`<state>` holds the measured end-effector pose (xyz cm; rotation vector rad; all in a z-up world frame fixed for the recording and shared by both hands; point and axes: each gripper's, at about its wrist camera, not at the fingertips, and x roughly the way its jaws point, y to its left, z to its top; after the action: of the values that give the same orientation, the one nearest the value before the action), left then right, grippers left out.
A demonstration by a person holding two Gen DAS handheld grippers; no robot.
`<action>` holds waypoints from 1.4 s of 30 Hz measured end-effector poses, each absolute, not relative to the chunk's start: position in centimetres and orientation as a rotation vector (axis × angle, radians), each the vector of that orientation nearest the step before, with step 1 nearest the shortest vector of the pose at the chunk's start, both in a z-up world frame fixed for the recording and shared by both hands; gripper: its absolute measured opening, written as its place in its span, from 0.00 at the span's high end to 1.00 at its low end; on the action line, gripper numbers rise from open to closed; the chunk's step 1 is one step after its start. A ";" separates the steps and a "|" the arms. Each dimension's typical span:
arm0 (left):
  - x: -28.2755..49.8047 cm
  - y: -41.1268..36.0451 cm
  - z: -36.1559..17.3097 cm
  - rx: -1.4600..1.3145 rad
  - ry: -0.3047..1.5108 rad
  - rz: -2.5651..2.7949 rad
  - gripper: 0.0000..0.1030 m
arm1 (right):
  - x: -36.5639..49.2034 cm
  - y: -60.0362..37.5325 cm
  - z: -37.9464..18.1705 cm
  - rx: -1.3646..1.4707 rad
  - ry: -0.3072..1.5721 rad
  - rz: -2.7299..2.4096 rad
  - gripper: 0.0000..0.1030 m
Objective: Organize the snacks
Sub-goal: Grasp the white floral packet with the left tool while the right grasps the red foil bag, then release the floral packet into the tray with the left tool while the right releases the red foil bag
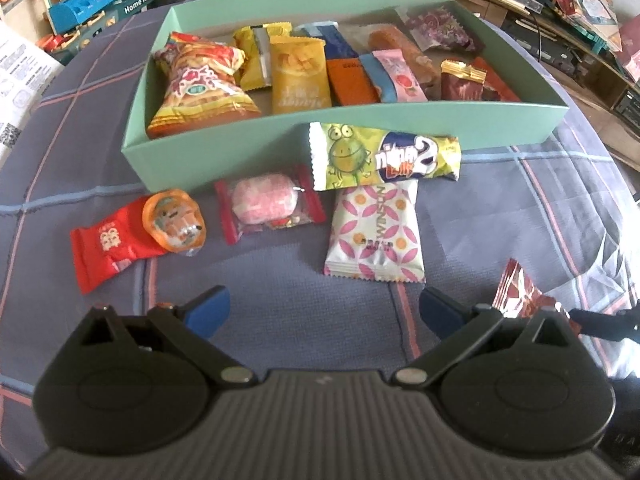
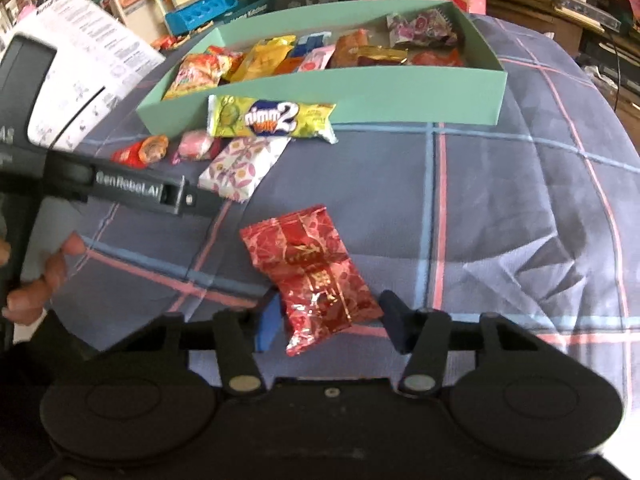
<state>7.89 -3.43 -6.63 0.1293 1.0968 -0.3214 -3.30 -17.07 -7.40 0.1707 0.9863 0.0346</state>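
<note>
From the left wrist view, a mint-green box (image 1: pixel 224 152) sits toward the far side of the tabletop, on a blue-grey cloth (image 1: pixel 280 300) crossed with pink and pale-blue lines, and it is packed with wrapped snacks in orange, yellow, blue, pink and dark red. Along the box's near wall lie the loose ones: a yellow-green nimm2 packet (image 1: pixel 384 158) leaning against that wall, a white packet with pink petals (image 1: pixel 374 236) just under it, a clear-wrapped pink sweet (image 1: pixel 270 206) to its left, and a red pouch with an orange jelly cup (image 1: pixel 136 236) furthest left. The left gripper (image 1: pixel 324 314) has its blue-tipped fingers spread wide with only cloth between them, grasping nothing. At the right edge a crinkled red foil packet (image 1: pixel 520 292) peeps in. From the right wrist view, that red foil packet (image 2: pixel 316 276), glossy with a gold-lettered band, lies on the cloth well nearer than the box (image 2: pixel 360 96), between the fingers of the right gripper (image 2: pixel 332 322). The fingers stand partly closed around its lower end; the left pad looks close against the wrapper, the right one shows a small gap, so I cannot tell whether they pinch it yet. A hand (image 2: pixel 36 280) shows at the left edge.
</note>
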 end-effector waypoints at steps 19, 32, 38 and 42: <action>10.5 -8.2 -7.6 0.175 1.031 -0.259 0.17 | -2.4 -22.5 -7.2 0.324 0.947 -0.090 0.35; 7.1 -5.9 -6.6 0.183 1.066 -0.403 0.50 | -0.8 -20.7 -7.6 0.205 0.951 -0.010 0.36; 7.6 -6.6 -6.8 0.209 1.053 -0.385 0.38 | -0.8 -20.2 -7.6 0.176 0.951 -0.022 0.54; 7.3 -7.3 -6.8 0.248 1.016 -0.405 0.52 | -1.2 -20.5 -7.5 0.210 0.950 -0.040 0.56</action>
<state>7.29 -7.28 -6.82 0.2483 1.0159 -0.4047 -1.16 -20.47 -7.53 0.2101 0.9498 -0.0403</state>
